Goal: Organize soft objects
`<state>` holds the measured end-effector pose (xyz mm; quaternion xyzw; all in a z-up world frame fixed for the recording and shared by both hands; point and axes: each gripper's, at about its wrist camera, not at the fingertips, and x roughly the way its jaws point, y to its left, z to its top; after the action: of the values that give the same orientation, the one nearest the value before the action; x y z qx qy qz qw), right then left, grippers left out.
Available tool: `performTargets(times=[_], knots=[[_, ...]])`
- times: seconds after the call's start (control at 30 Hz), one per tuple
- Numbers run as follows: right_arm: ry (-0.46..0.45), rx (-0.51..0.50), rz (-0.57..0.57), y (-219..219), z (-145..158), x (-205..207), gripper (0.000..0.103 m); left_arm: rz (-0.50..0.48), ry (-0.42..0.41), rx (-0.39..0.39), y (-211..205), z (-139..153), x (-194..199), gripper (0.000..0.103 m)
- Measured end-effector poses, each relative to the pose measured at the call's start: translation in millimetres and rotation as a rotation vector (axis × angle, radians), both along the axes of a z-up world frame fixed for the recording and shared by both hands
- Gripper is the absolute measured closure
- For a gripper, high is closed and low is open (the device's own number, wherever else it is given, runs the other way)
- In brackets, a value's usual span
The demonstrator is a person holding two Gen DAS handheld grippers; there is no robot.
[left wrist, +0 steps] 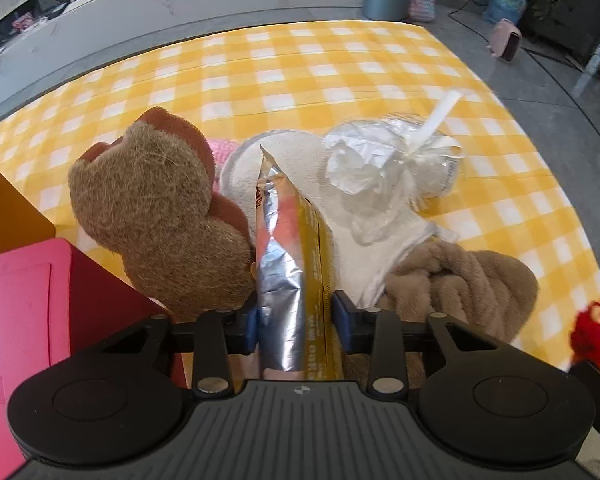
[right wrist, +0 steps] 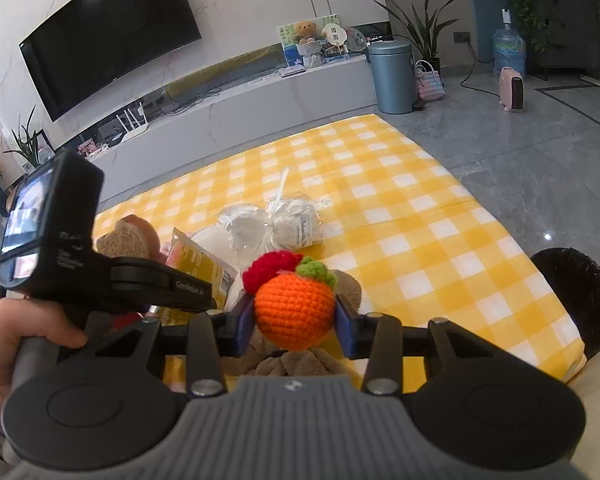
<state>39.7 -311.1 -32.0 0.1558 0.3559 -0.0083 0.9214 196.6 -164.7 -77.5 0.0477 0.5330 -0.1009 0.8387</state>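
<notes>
— Two tools, both gripping?
— Yes: left tool (left wrist: pixel 294 316) clamps the foil snack packet (left wrist: pixel 296 264) beside the brown plush (left wrist: pixel 156 216); right tool (right wrist: pixel 295 320) pinches the crocheted orange (right wrist: pixel 294 312) above the checked tabletop (right wrist: pixel 420 240).

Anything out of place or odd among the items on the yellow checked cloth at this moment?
One thing: the crinkled yellow and silver foil snack packet, pinched in the left gripper, is no soft toy like the brown plush beside it. The right gripper holds an orange crocheted fruit. Nothing looks spilled.

Black ribbed gripper bodies, blue jaws, silver screws, bare-skinned hand (right wrist: pixel 8 344)
</notes>
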Motion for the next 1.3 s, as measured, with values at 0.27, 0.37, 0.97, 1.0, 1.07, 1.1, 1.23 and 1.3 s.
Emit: performTargets(times=[0.27, 0.37, 0.97, 1.0, 1.07, 1.1, 1.23, 1.3], knots=[[0.000, -0.011, 0.012, 2, -1, 0, 0.061, -0.075, -0.001, -0.055, -4, 22, -22, 0.080], [-0.002, -0.016, 0.021, 4, 0, 0, 0.062, -0.108, -0.024, -0.082, 0, 34, -33, 0.080], [-0.048, -0.033, 0.078, 21, 14, -2, 0.062, -0.122, -0.174, -0.200, 49, 109, -72, 0.080], [-0.054, -0.031, 0.087, 23, 16, -2, 0.062, -0.119, -0.183, -0.206, 54, 113, -74, 0.080], [-0.066, -0.031, 0.102, 29, 20, -3, 0.061, -0.110, -0.201, -0.216, 62, 120, -78, 0.080], [-0.074, -0.036, 0.107, 33, 22, -3, 0.062, -0.105, -0.210, -0.219, 67, 124, -79, 0.080], [-0.115, -0.030, 0.135, 45, 34, -5, 0.062, -0.088, -0.241, -0.220, 81, 133, -85, 0.080], [-0.146, -0.016, 0.157, 53, 42, -6, 0.062, -0.067, -0.261, -0.204, 88, 135, -86, 0.080]])
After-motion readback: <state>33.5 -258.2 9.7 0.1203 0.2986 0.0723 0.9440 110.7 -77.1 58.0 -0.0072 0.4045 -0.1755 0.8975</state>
